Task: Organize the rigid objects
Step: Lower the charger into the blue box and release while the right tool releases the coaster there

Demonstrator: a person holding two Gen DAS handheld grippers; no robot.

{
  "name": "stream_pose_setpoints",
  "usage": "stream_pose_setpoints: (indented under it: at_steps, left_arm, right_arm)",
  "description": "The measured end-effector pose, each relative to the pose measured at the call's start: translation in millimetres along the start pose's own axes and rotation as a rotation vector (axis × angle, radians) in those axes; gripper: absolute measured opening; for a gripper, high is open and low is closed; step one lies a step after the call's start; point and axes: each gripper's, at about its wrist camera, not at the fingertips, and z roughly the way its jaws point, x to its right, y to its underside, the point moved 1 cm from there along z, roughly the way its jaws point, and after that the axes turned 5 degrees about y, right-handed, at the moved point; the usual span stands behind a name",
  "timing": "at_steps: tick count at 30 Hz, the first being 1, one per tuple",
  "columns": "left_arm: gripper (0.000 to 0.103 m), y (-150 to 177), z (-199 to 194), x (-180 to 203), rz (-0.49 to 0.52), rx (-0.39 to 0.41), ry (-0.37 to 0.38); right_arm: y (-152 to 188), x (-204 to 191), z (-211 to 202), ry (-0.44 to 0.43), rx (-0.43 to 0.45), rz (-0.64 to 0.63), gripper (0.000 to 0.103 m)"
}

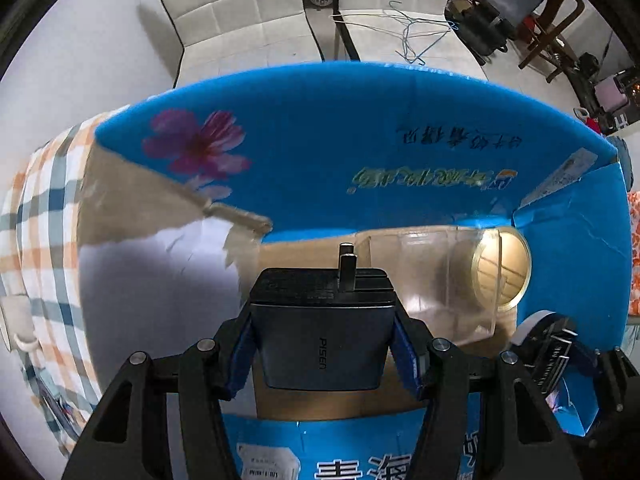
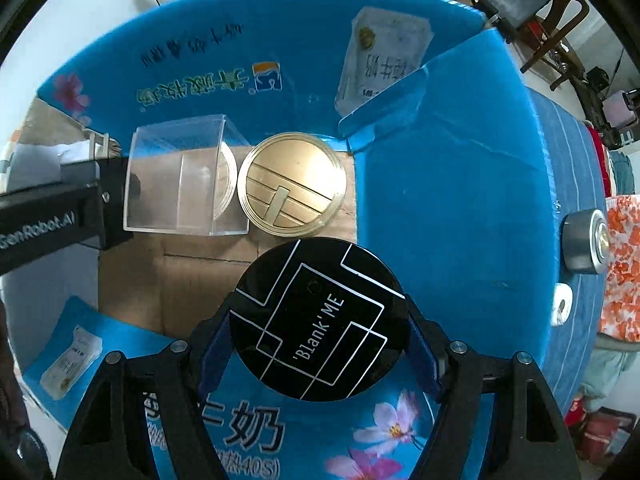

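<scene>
My left gripper [image 1: 322, 344] is shut on a dark PISEN charger [image 1: 320, 316], prongs pointing forward, above the open blue cardboard box [image 1: 360, 92]. On the box's brown floor lie a clear plastic case [image 1: 432, 280] and a round gold compact [image 1: 504, 268], side by side. My right gripper [image 2: 318, 340] is shut on a round black compact [image 2: 320, 320] marked 'Blank ME', held over the near part of the same box [image 2: 460, 160]. From above, the clear case [image 2: 180, 184] touches the gold compact [image 2: 292, 188]. The left gripper's body [image 2: 60, 216] enters at the left edge.
A plaid cloth [image 1: 40, 220] covers the surface left of the box. White padded chairs [image 1: 240, 12] with wire hangers [image 1: 420, 36] stand behind. A silver cylinder [image 2: 584, 240] and a white roll [image 2: 562, 304] lie right of the box, near an orange-patterned cloth [image 2: 620, 264].
</scene>
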Motion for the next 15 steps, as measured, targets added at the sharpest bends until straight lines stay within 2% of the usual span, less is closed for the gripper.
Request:
stream_pose_setpoints:
  at_steps: [5,11,15]
  left_arm:
    - [0.056,-6,3,-2,0.008,-0.012,-0.003]
    - [0.056,-13,15,-15,-0.025,-0.072,0.011]
    - [0.059,-12,20,-24,-0.059,-0.101,0.025]
  right_arm:
    - [-6,-9,16,0.013,-0.052,-0.018,0.078]
    - [-16,-12,37,-0.006,-0.134,-0.031,0.078]
    - [-20,-14,44,-0.006,-0.154,-0.034,0.078]
